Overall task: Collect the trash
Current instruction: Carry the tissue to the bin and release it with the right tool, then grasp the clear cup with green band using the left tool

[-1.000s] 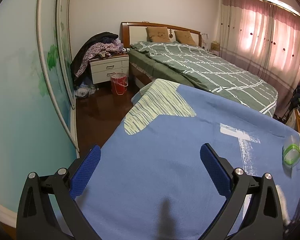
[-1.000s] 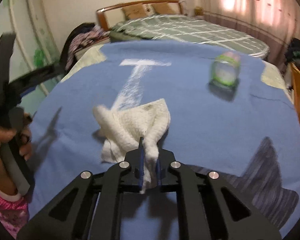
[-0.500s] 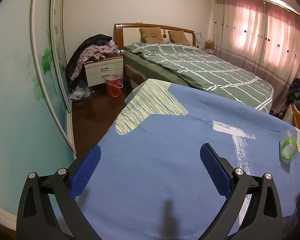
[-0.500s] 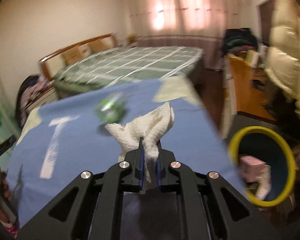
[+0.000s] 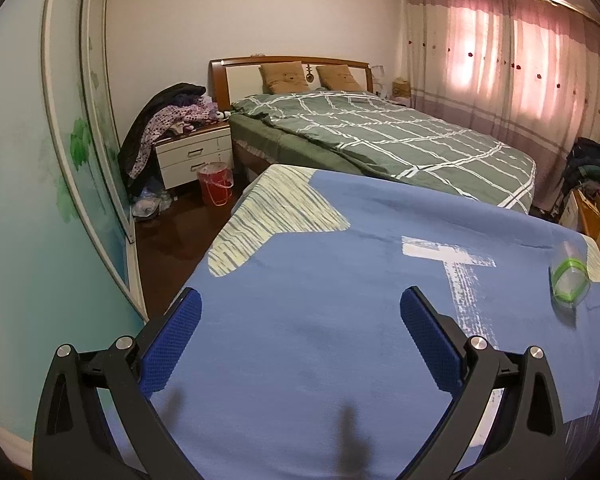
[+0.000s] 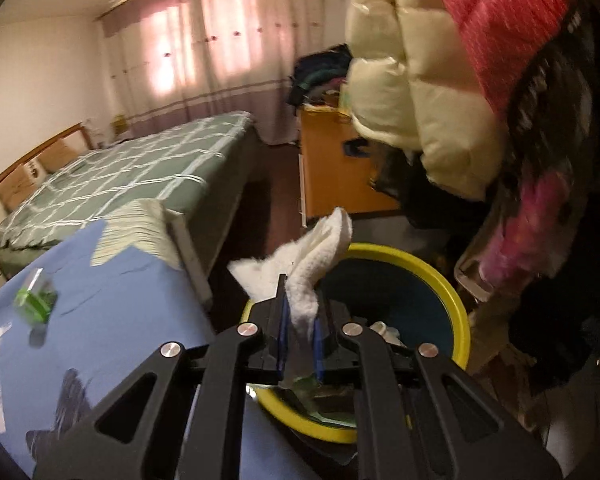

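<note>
The right gripper (image 6: 300, 320) hangs over the yellow-rimmed bin (image 6: 458, 312), its jaws beginning to part with the crumpled white tissue (image 6: 312, 256) between the blue pads, which press on it at its lower end; the bin, already holding scraps, stands on the floor just beside the blue-covered table (image 6: 112, 320); hanging padded coats (image 6: 420, 92) crowd close above and to the right of it, with an orange cabinet (image 6: 332, 168) behind; a clear cup with a green band (image 5: 570, 280) lies on the blue cloth near its far right corner; the left gripper (image 5: 300, 320) hovers over the table with fingers spread wide, grasping nothing; beyond stands a green-quilted bed (image 5: 380, 136), and a red bucket (image 5: 216, 182) by the nightstand (image 5: 194, 154).
</note>
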Available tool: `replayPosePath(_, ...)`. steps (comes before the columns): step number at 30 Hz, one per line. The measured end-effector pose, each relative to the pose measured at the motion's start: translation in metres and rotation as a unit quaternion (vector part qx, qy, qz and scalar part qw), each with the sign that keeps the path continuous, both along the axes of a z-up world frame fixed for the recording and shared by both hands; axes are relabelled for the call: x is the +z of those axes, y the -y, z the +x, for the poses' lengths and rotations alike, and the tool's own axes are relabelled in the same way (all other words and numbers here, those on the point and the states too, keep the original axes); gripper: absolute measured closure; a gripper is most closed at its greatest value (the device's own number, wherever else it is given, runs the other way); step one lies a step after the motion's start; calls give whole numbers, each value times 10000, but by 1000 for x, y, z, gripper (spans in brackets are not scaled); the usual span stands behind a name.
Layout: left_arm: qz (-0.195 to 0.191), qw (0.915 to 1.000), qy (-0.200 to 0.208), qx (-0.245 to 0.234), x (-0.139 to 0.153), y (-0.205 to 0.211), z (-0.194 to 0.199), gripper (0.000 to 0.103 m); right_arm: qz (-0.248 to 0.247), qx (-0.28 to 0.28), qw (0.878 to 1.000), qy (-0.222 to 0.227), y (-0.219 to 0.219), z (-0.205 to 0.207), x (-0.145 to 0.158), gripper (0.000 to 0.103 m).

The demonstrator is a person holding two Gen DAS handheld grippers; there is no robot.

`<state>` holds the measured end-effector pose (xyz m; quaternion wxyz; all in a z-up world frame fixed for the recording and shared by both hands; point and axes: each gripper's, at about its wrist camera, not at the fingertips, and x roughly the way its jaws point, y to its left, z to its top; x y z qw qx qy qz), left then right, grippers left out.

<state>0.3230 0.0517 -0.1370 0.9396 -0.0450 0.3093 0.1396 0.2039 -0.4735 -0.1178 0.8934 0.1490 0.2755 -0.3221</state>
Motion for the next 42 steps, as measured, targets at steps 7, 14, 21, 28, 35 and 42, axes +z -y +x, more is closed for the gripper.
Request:
replayPosePath(7,-68,10000,-62,-20,-2,1,2,5,-146,-497,9986,38,9,-7,-4,62)
replayPosePath(14,-155,9998,25,-93,4,4,-3,5,-687,-587,9955,299,-7,-12,8,31)
replayPosePath(21,-170,9981,21,-584,14,31,-11,5,-969,-382,9942,271,-19,-7,10,24)
replayPosePath(28,38,9870,-170,-1596,48,104,-13,5,-882,-244,9953,302,-20,-8,10,22)
replayPosePath(35,9,9671,-453,-2502,50,195,37,5,-669,-59,9972,321,-18,-8,8,22)
replayPosePath(42,129,9589,-932,-2678,18,259,101,5,-556,26,9979,341,-19,-9,8,21)
